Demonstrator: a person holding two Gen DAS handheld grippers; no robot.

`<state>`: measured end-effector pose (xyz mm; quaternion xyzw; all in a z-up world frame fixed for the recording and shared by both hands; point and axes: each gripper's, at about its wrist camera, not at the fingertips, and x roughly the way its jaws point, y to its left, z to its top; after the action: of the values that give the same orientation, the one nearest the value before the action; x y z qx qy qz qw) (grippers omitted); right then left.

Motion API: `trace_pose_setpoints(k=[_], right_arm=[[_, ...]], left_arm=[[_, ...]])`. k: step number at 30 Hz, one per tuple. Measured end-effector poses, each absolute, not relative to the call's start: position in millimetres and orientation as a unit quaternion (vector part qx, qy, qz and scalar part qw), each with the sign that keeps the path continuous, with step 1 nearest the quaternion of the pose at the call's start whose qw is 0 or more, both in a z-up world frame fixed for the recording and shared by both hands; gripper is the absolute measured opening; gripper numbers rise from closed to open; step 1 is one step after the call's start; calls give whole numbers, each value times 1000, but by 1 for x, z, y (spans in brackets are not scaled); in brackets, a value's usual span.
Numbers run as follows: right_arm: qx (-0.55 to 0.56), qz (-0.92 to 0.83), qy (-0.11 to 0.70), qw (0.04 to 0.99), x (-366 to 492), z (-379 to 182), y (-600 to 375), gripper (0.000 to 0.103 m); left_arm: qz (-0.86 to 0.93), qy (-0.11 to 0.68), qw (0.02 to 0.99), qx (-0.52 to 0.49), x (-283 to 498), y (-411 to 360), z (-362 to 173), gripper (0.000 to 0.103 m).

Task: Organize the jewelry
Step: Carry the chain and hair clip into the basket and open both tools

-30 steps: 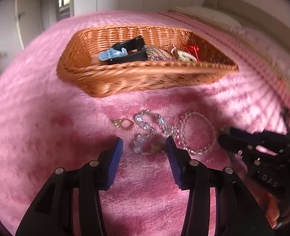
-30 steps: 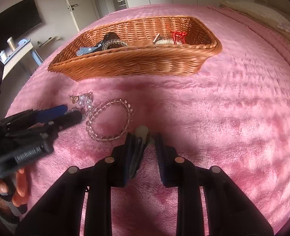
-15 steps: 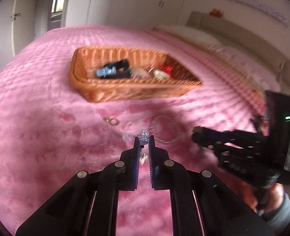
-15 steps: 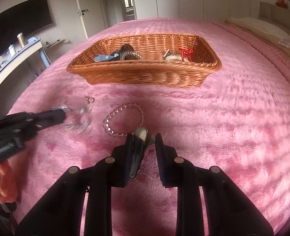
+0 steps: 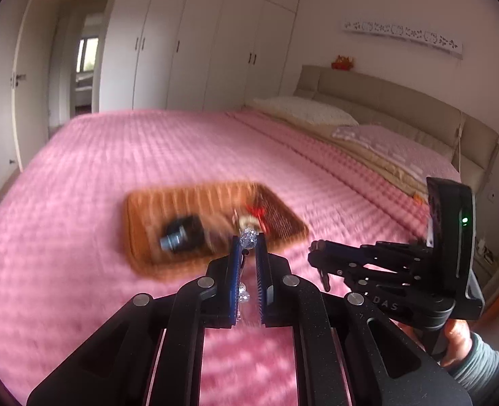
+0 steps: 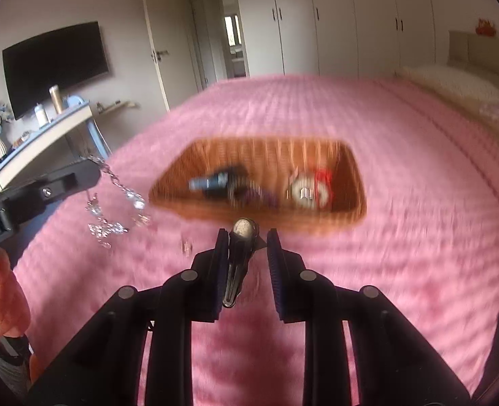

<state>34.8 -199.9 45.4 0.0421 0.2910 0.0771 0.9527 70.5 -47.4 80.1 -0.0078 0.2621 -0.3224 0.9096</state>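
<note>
Above the pink bedspread [image 6: 418,253], at far left, the left gripper [image 5: 248,248] was clamped on a crystal bead chain [image 6: 114,209], which dangled clear of the fabric. Centre: wicker basket [image 6: 354,209], blurred, holding jewelry. Nearer, the right gripper [image 6: 244,247] carried a hair clip [image 6: 237,264] against its left finger, jaws narrowly parted; grip unclear.

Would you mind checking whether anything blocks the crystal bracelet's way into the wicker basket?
Nothing visible does: the left gripper holds the crystal bracelet in the air, short of the open-topped wicker basket, with only pink blanket between them.
</note>
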Motion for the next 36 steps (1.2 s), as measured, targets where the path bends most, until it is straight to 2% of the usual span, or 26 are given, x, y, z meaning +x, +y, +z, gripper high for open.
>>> trace_pose_setpoints(k=[4, 9, 19, 25, 32, 33, 34, 36], right_arm=[[22, 66, 279, 958, 72, 67, -204, 21], [30, 61, 301, 951, 128, 65, -217, 21], [93, 82, 387, 914, 225, 15, -234, 21], [43, 63, 421, 904, 250, -7, -217, 21], [15, 53, 441, 896, 259, -17, -210, 21], [12, 53, 440, 897, 259, -16, -210, 22], [11, 53, 439, 897, 257, -15, -210, 24], [14, 50, 432, 900, 253, -10, -211, 27]], left_arm=[[-320, 255, 912, -9, 98, -55, 91, 7], [-310, 268, 912, -18, 148, -67, 82, 7], [-246, 314, 917, -13, 233, -75, 23, 7], [-240, 341, 908, -31, 249, -67, -7, 7], [-238, 347, 907, -26, 250, -65, -15, 8], [-240, 346, 906, -28, 250, -65, -15, 11], [-244, 346, 906, -31, 249, -64, -14, 22], [-244, 333, 910, -37, 242, -60, -8, 32]])
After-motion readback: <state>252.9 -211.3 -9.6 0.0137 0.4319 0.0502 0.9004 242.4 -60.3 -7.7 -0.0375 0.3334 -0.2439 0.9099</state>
